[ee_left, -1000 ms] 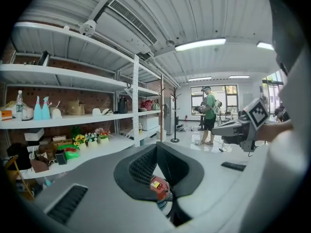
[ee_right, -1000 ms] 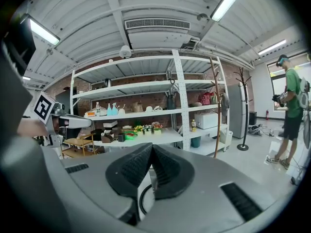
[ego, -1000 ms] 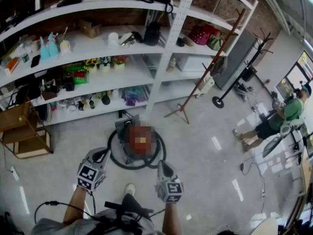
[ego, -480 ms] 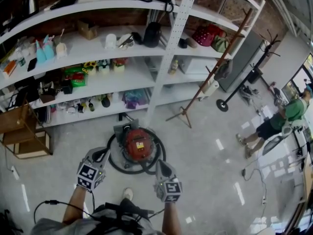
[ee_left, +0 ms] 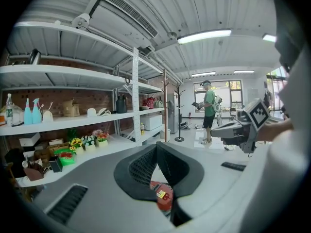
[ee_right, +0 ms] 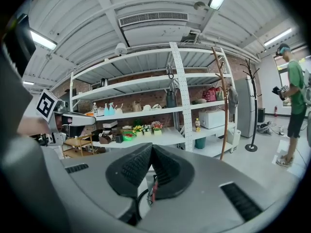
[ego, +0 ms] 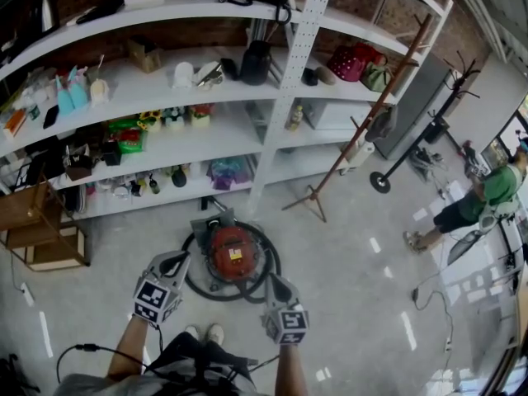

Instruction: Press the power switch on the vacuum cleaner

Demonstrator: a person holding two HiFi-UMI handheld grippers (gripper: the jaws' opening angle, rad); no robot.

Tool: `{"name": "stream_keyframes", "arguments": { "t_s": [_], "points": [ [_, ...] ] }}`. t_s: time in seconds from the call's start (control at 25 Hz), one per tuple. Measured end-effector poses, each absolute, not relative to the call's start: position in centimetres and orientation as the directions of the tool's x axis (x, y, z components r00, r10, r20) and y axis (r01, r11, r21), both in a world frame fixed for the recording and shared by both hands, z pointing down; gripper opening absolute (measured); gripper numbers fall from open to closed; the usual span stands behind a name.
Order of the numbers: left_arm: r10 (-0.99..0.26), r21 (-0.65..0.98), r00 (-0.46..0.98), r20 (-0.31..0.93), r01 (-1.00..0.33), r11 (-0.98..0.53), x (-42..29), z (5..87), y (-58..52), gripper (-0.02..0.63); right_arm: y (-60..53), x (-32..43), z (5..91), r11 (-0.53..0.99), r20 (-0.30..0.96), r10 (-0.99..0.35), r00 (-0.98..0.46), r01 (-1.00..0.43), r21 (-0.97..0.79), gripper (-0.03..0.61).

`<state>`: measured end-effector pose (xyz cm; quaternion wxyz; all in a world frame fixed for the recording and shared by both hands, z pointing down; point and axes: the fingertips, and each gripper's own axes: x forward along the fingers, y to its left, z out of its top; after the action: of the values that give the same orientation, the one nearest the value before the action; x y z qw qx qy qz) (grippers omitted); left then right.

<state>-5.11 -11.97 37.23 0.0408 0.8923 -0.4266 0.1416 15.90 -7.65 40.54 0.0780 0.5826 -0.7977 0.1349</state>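
A red canister vacuum cleaner (ego: 231,252) stands on the floor before the shelves, ringed by its coiled black hose (ego: 194,283). In the head view my left gripper (ego: 172,264) hangs just left of the vacuum and nearer to me, above the hose. My right gripper (ego: 275,282) is at its near right. Both stand apart from the vacuum, with their jaws shut on nothing. In the left gripper view the left gripper's (ee_left: 156,147) tips meet, and the red vacuum (ee_left: 163,197) shows below them. The right gripper's (ee_right: 151,147) tips also meet, over a red sliver of vacuum (ee_right: 154,189).
White shelving (ego: 272,134) packed with small goods runs behind the vacuum. A wooden coat stand (ego: 312,195) is to the right of it, and a wooden crate (ego: 41,242) to the left. A person in green (ego: 487,192) stands far right. My shoes (ego: 206,333) show below.
The view has closed in on the vacuum, which now sits lower in the frame. Both grippers kept their shut pose on either side of it.
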Motion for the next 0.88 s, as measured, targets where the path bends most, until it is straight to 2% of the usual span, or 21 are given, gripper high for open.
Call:
{"name": "stream_keyframes", "arguments": {
  "t_s": [0.88],
  "points": [
    [-0.671,-0.012,0.636,0.382,-0.722,-0.692,-4.7,45.1,-18.3,-0.008,-11.8,14.6,48.3,0.244,0.392,-0.873,-0.291,-0.955,-0.166,0.011]
  ]
}}
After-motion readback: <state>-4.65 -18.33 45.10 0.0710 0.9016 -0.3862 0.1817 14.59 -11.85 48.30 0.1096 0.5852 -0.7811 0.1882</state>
